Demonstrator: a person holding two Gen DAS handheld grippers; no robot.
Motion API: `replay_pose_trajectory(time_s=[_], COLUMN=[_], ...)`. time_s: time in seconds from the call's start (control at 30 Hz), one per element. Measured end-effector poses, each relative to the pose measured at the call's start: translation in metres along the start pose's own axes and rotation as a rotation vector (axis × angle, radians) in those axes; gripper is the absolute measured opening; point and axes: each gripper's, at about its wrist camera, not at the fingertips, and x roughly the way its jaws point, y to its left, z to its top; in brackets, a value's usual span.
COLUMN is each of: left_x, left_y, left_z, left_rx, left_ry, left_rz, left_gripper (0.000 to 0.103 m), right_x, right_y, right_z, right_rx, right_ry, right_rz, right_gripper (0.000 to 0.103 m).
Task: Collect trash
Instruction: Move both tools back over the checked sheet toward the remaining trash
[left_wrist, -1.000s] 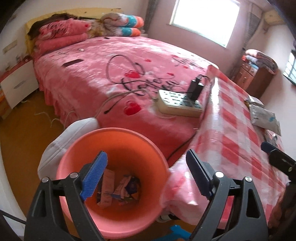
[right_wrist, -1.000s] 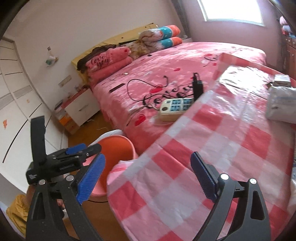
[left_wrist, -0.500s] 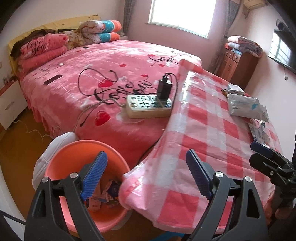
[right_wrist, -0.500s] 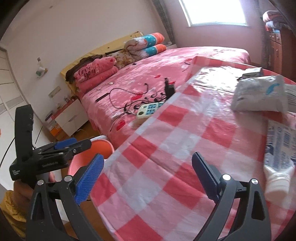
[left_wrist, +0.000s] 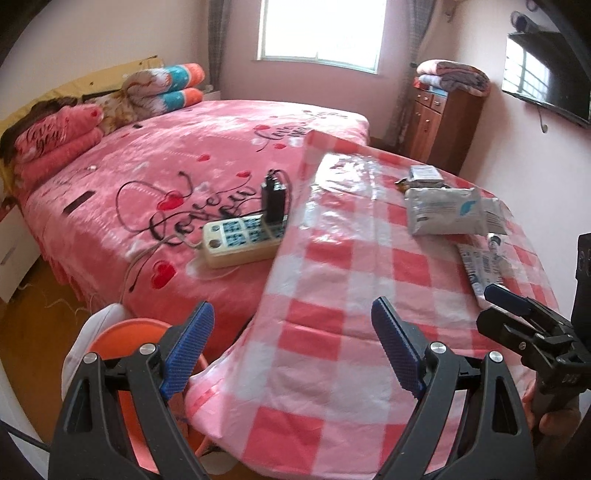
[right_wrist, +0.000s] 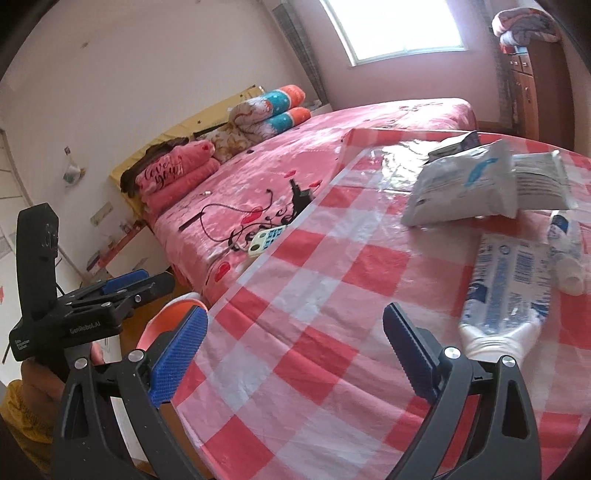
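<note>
A bedroom seen from two cameras mounted on hand-held grippers. A large bed (left_wrist: 147, 184) with a pink heart-printed cover fills the left and centre of the left wrist view. Lower right of it stands a counter (left_wrist: 332, 295) under a red-and-white checked plastic cloth, which takes up most of the right wrist view.

An orange trash bucket (left_wrist: 125, 332) sits on the floor at the lower left of the left wrist view, between bed and counter; only part of its rim shows, and its contents are hidden here.

The trash lies on the counter's far right side. A crumpled white wrapper with a blue mark (right_wrist: 461, 184) rests at the upper right of the right wrist view. Below it lies a flattened white tube with blue print (right_wrist: 506, 291), cap end toward the camera, and just beside that, at the right edge, a smaller white tube (right_wrist: 565, 243). A small box (left_wrist: 424, 173) sits behind the wrapper. A cream power strip (left_wrist: 240, 240) with a black plug lies on the bed near the counter's edge.

The left gripper (left_wrist: 291, 350) is wide open and empty, above the counter's near corner. The right gripper (right_wrist: 295, 354) is likewise spread wide with nothing between its pads, near the flattened tube.

Judging by this, several pieces remain to be picked up and carried to the bucket.
</note>
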Motion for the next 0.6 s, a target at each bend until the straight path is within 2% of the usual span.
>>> replay_pose_trajectory(time_s=[0.37,0.6], left_x=[0.011,0.02], left_y=[-0.059,-0.083], left_z=[0.016,0.02], left_rx=[0.113,0.145], left_ry=[-0.005,0.005], left_rz=[-0.036,-0.053], left_gripper=[0.088,0.088], right_x=[-0.028,-0.041], right_y=[-0.046,-0.074], right_z=[0.005,0.005], right_rx=[0.092,0.151], right_ry=[-0.059,-0.078], right_rz=[-0.043,-0.062], right_gripper=[0.095,0.095])
